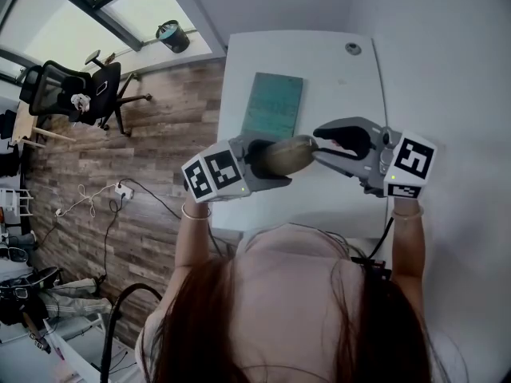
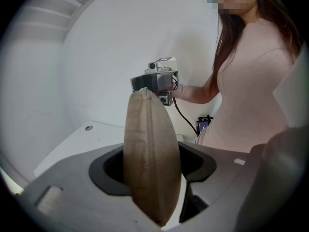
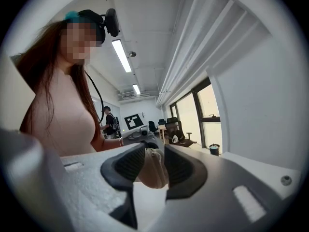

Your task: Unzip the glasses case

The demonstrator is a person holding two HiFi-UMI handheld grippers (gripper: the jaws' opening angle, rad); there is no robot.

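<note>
Tan fabric of glasses case (image 1: 287, 156), pinched firm between left gripper (image 2: 152, 175) jaws, over white table (image 1: 327, 62). At case tip, right gripper (image 3: 155, 167) jaws apart, either side, not pressing.

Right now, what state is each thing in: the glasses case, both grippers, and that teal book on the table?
glasses case: held in the air above the white table, looks zipped shut
left gripper: shut on the glasses case
right gripper: open, the end of the case between its jaws
teal book: closed, lying flat on the table
</note>
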